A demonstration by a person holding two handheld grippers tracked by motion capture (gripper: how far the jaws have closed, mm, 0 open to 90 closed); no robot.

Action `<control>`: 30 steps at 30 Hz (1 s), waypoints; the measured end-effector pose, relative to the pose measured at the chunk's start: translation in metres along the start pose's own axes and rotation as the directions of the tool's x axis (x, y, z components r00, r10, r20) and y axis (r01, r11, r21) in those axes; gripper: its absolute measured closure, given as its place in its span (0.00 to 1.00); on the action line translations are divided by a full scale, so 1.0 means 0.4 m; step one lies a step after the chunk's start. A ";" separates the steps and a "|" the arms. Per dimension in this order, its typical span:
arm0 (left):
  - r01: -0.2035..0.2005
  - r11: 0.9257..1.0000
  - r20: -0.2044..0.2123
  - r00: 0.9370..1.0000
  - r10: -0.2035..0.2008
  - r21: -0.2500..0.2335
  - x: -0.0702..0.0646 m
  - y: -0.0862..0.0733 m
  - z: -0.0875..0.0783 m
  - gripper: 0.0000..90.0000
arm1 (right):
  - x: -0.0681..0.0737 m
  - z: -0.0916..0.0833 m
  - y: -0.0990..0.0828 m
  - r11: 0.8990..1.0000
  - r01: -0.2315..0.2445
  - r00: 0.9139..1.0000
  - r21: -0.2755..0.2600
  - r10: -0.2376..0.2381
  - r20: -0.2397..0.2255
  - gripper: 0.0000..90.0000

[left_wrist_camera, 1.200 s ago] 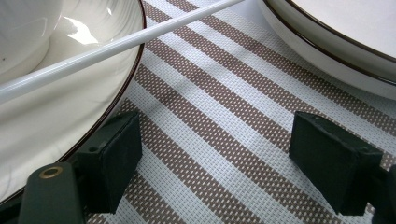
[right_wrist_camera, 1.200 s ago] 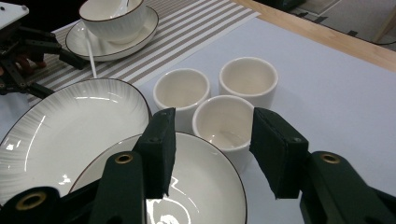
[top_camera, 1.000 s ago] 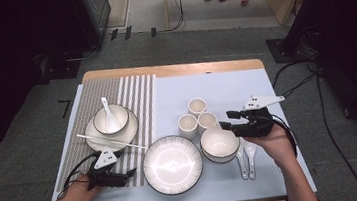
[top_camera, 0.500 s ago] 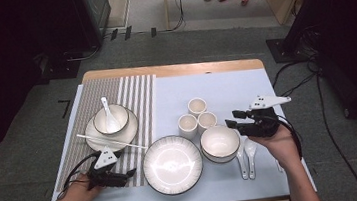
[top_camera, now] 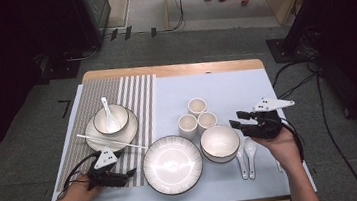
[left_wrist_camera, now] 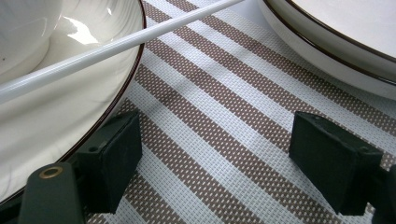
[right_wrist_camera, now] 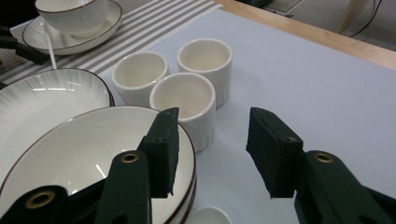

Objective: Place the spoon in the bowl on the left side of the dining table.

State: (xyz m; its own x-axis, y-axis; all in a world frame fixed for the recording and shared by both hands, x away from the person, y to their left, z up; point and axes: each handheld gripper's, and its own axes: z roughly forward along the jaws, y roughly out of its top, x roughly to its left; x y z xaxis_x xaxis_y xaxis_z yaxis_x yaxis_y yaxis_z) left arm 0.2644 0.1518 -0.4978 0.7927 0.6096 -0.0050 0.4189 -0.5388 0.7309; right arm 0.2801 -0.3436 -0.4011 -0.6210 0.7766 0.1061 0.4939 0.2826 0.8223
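Beside right tool (right_wrist_camera: 212,151), 3 cups (right_wrist_camera: 185,95)

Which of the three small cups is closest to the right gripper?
The cup beside the bowl, on the right of the cluster, is closest to the right gripper; the other two sit farther back and left.

Tableware on the table, counted

Three cups (top_camera: 196,106), two bowls (top_camera: 219,141), two plates (top_camera: 172,164), three spoons (top_camera: 250,148), one chopstick (top_camera: 110,141), one striped mat (top_camera: 135,92).
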 end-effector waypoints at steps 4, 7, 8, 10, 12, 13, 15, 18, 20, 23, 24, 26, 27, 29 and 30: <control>0.000 1.000 0.000 1.000 0.000 0.000 0.000 0.000 0.000 0.19 | -0.006 0.003 -0.010 1.000 0.009 1.000 0.004 -0.009 0.010 0.59; 0.000 1.000 -0.001 1.000 0.000 0.000 0.000 0.000 0.000 0.19 | -0.010 0.006 -0.020 1.000 0.012 1.000 0.005 -0.012 0.022 0.59; 0.000 1.000 -0.001 1.000 0.000 0.000 0.000 0.000 0.000 0.19 | -0.013 0.006 -0.023 1.000 0.005 1.000 0.009 -0.005 0.025 0.59; 0.000 1.000 -0.001 1.000 0.000 0.000 0.000 0.000 0.000 0.19 | -0.017 0.007 -0.028 1.000 -0.007 1.000 0.008 0.007 0.028 0.60; 0.000 1.000 -0.001 1.000 0.000 0.000 0.000 0.000 0.000 0.19 | -0.021 0.008 -0.033 1.000 -0.014 0.999 0.008 0.013 0.030 0.60; 0.000 1.000 0.000 1.000 0.000 0.000 0.000 0.000 0.000 0.19 | -0.023 0.008 -0.035 1.000 -0.016 0.999 0.009 0.016 0.033 0.60; 0.000 1.000 0.000 1.000 0.000 0.000 0.000 0.000 0.000 0.19 | -0.026 0.009 -0.039 1.000 -0.020 0.999 0.010 0.019 0.039 0.60; 0.000 1.000 0.000 1.000 0.000 0.000 0.000 0.000 0.000 0.19 | -0.027 0.009 -0.047 1.000 -0.014 0.999 0.007 0.013 0.049 0.60; 0.000 1.000 0.000 1.000 0.000 0.000 0.000 0.000 0.000 0.19 | -0.028 0.008 -0.053 1.000 -0.023 0.998 0.005 0.022 0.056 0.60; 0.000 1.000 -0.001 1.000 0.000 0.000 0.000 0.000 0.000 0.19 | -0.036 0.005 -0.064 0.999 -0.037 0.997 0.006 0.037 0.071 0.60; 0.000 1.000 -0.001 1.000 0.000 0.000 0.000 0.000 0.000 0.19 | -0.039 0.003 -0.068 0.999 -0.043 0.996 0.004 0.043 0.075 0.60; 0.000 1.000 0.000 1.000 0.000 0.000 0.000 0.000 0.000 0.19 | -0.043 -0.001 -0.075 0.998 -0.056 0.995 0.003 0.056 0.085 0.60; 0.001 1.000 0.000 1.000 -0.001 0.000 0.000 0.000 0.000 0.19 | -0.045 -0.003 -0.078 0.998 -0.060 0.994 0.002 0.060 0.088 0.60; 0.000 1.000 0.000 1.000 0.000 0.000 0.000 0.000 0.000 0.19 | -0.047 -0.007 -0.085 0.998 -0.058 0.994 -0.003 0.058 0.097 0.60; 0.001 1.000 0.000 1.000 -0.001 0.000 0.000 0.000 0.000 0.19 | -0.048 -0.009 -0.090 0.998 -0.058 0.993 -0.003 0.058 0.103 0.60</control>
State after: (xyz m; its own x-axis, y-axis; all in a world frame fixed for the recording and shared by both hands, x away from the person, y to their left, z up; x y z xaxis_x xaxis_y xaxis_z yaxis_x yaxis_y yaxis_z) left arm 0.2644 0.1518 -0.4978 0.7923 0.6101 -0.0053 0.4194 -0.5383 0.7310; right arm 0.2721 -0.3707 -0.4306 -0.5254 0.8455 0.0954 0.5269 0.2353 0.8167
